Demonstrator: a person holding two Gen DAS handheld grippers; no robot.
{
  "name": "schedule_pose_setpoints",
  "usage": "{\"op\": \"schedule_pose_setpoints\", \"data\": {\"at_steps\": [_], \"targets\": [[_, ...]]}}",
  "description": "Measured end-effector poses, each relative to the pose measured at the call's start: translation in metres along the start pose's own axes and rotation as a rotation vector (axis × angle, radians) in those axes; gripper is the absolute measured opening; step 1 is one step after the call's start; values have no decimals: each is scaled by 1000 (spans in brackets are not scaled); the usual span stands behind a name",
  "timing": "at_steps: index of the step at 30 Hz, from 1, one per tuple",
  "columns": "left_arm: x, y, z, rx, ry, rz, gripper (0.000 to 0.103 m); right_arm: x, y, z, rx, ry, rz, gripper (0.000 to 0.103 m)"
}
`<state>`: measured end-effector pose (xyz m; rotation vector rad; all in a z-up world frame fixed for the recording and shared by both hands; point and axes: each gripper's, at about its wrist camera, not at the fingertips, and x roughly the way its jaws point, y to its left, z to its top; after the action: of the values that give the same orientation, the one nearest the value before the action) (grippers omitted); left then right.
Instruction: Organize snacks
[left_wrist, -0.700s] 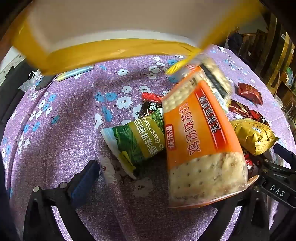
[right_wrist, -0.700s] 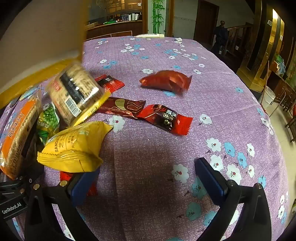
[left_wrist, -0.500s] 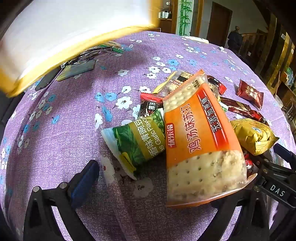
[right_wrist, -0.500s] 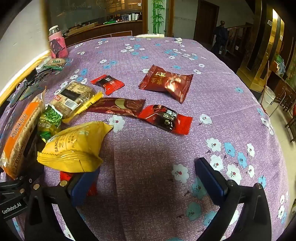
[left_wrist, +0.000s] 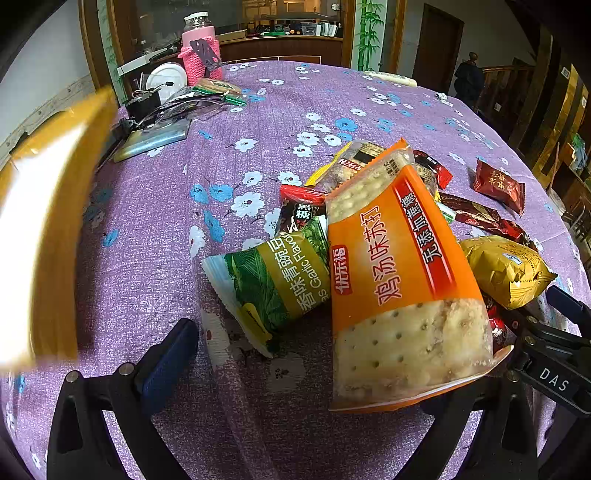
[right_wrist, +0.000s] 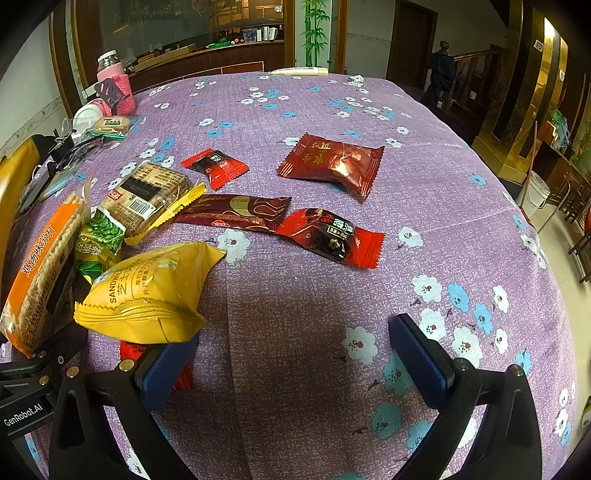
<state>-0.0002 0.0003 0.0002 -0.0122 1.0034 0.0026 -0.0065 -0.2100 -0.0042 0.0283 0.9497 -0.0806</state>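
Snack packs lie in a heap on the purple flowered tablecloth (left_wrist: 155, 266). An orange cracker pack (left_wrist: 399, 280) leans over a green pea pack (left_wrist: 273, 284), and its lower end covers the right finger of my left gripper (left_wrist: 314, 376), which is open. A yellow sandwich pack (right_wrist: 147, 291) rests against the left finger of my right gripper (right_wrist: 291, 365), also open, with bare cloth between its fingers. Further off lie a brown biscuit pack (right_wrist: 144, 195), a long brown bar (right_wrist: 236, 214), two red candies (right_wrist: 332, 236) and a dark red pack (right_wrist: 332, 162).
A blurred yellow-and-white box (left_wrist: 40, 240) is at the far left edge. A pink-sleeved jar (left_wrist: 199, 51), a white lid and dark clutter (left_wrist: 155, 110) fill the back left corner. A white tube (right_wrist: 299, 72) lies at the far edge. The table drops off at the right.
The yellow-and-white box has swung from above the table away to the left. The tumbling biscuit pack and dark red pack have settled on the cloth. Both grippers stay put.
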Motion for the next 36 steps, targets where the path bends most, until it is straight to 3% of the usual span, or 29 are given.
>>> {"op": "schedule_pose_setpoints", "data": {"at_steps": [36], "targets": [[0, 1, -3, 4, 0, -3, 103, 0, 0, 0, 0, 0, 0, 103]]}}
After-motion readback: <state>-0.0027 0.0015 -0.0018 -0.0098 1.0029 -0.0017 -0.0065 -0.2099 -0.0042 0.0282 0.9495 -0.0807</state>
